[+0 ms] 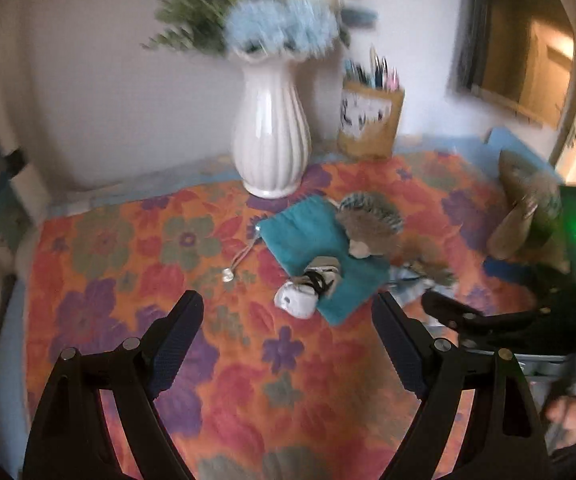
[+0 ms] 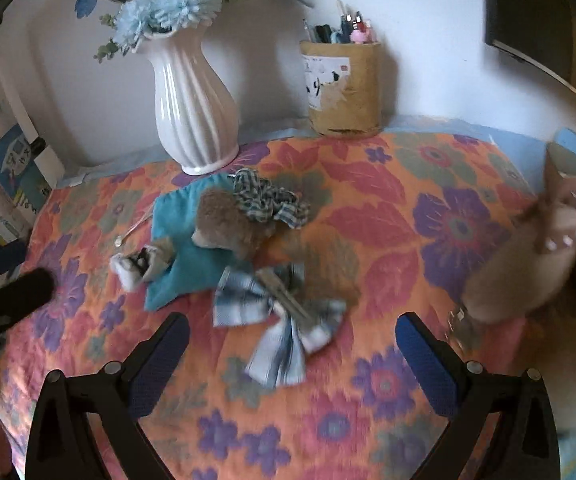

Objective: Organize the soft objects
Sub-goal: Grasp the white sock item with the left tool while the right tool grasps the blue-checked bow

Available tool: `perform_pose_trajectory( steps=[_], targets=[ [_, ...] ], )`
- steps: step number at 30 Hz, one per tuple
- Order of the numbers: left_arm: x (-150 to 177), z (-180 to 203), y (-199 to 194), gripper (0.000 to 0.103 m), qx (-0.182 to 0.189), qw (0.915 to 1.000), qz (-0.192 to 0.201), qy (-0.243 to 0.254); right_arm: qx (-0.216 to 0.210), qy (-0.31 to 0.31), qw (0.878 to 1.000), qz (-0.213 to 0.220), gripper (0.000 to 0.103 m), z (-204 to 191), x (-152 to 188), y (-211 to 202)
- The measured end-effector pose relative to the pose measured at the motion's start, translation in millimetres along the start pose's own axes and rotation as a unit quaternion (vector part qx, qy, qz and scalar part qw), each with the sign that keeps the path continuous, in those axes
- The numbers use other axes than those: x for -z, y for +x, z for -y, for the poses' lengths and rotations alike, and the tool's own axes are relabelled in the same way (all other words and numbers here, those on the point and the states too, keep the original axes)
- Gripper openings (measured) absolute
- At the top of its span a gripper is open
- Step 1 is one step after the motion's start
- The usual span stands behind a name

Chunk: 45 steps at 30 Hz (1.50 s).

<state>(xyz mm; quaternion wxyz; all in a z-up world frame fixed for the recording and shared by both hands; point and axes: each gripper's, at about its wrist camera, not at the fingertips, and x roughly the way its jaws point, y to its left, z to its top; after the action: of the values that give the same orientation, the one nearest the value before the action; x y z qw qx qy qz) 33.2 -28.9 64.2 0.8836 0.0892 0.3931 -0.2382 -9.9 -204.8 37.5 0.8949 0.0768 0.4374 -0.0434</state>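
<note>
A pile of soft things lies mid-table on the floral cloth: a teal drawstring pouch, a brown plush toy, a checked scrunchie, a small rolled white-and-grey sock bundle, and a blue plaid bow. My left gripper is open and empty, hovering just in front of the sock bundle. My right gripper is open and empty, over the bow. In the left wrist view the right gripper shows at the right.
A white ribbed vase with blue flowers stands at the back. A brown pen holder stands beside it by the wall. Books stand at the left. A hand grips something at the right edge.
</note>
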Motion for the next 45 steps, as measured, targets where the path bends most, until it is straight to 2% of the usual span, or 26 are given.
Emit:
perform_pose_trajectory(
  steps=[2, 4, 6, 8, 10, 11, 12, 14, 16, 19, 24, 28, 29, 31, 34, 37, 38, 39, 41, 42, 45],
  targets=[
    [0, -1, 20, 0.085, 0.032, 0.9994, -0.013, 0.000, -0.006, -0.008, 1.000, 0.001, 0.103, -1, 1, 7],
    [-2, -2, 37, 0.085, 0.046, 0.9987, -0.019, -0.005, -0.011, -0.011, 1.000, 0.001, 0.102, -1, 4, 15],
    [-3, -4, 50, 0.084, 0.050, 0.9984, -0.025, -0.011, -0.011, -0.008, 1.000, -0.016, 0.090, 1, 5, 23],
    [-3, -4, 57, 0.084, 0.055, 0.9981, -0.025, -0.016, 0.000, -0.009, 1.000, -0.014, 0.089, 0, 4, 23],
    [-2, -1, 62, 0.081, 0.061, 0.9978, -0.020, -0.012, 0.002, -0.016, 1.000, -0.012, 0.081, -3, 5, 23],
    [-2, 1, 64, 0.079, 0.058, 0.9981, -0.021, -0.007, 0.006, -0.019, 1.000, -0.010, 0.074, -5, 6, 23],
    [-1, 5, 66, 0.076, 0.052, 0.9984, -0.021, 0.002, 0.008, -0.022, 1.000, -0.006, 0.063, -6, 6, 22],
    [0, 9, 67, 0.057, 0.058, 0.9979, -0.023, 0.015, 0.003, -0.026, 1.000, -0.002, 0.053, -8, 7, 21],
    [1, 11, 66, 0.044, 0.055, 0.9980, -0.018, 0.024, 0.002, -0.024, 1.000, 0.002, 0.046, -8, 7, 20],
    [2, 11, 62, 0.039, 0.049, 0.9985, -0.007, 0.026, -0.005, -0.018, 1.000, 0.006, 0.038, -5, 6, 19],
    [9, 10, 44, 0.039, 0.030, 0.9993, 0.014, 0.016, -0.015, -0.018, 1.000, 0.020, 0.029, -3, 7, 14],
    [29, 5, 9, 0.039, 0.016, 0.9993, 0.033, -0.002, -0.049, -0.017, 0.998, 0.034, 0.026, -1, 17, -6],
    [35, 3, 2, 0.039, 0.003, 0.9993, 0.035, -0.010, -0.054, -0.016, 0.998, 0.031, 0.021, -1, 21, -9],
    [48, -1, -10, 0.039, -0.008, 0.9989, 0.041, -0.022, -0.071, -0.014, 0.997, 0.024, 0.021, -2, 30, -18],
    [63, -8, -16, 0.039, 0.004, 0.9979, 0.042, -0.049, -0.085, -0.016, 0.996, 0.017, 0.021, -7, 46, -31],
    [70, -11, -14, 0.039, -0.006, 0.9973, 0.043, -0.059, -0.096, -0.014, 0.995, 0.000, 0.023, -10, 54, -37],
    [70, -12, -16, 0.039, -0.010, 0.9968, 0.051, -0.061, -0.090, -0.013, 0.996, 0.000, 0.028, -10, 52, -36],
    [70, -12, -18, 0.040, -0.011, 0.9962, 0.060, -0.061, -0.084, -0.013, 0.996, 0.000, 0.046, -9, 50, -34],
    [71, -11, -17, 0.041, -0.017, 0.9961, 0.061, -0.061, -0.064, -0.005, 0.998, 0.000, 0.073, -6, 40, -29],
    [72, -11, -17, 0.041, -0.018, 0.9962, 0.060, -0.060, -0.060, -0.002, 0.998, 0.003, 0.078, -5, 37, -28],
    [71, -10, -17, 0.041, -0.015, 0.9962, 0.063, -0.059, -0.057, 0.002, 0.998, -0.019, 0.078, -3, 22, -7]
  ],
)
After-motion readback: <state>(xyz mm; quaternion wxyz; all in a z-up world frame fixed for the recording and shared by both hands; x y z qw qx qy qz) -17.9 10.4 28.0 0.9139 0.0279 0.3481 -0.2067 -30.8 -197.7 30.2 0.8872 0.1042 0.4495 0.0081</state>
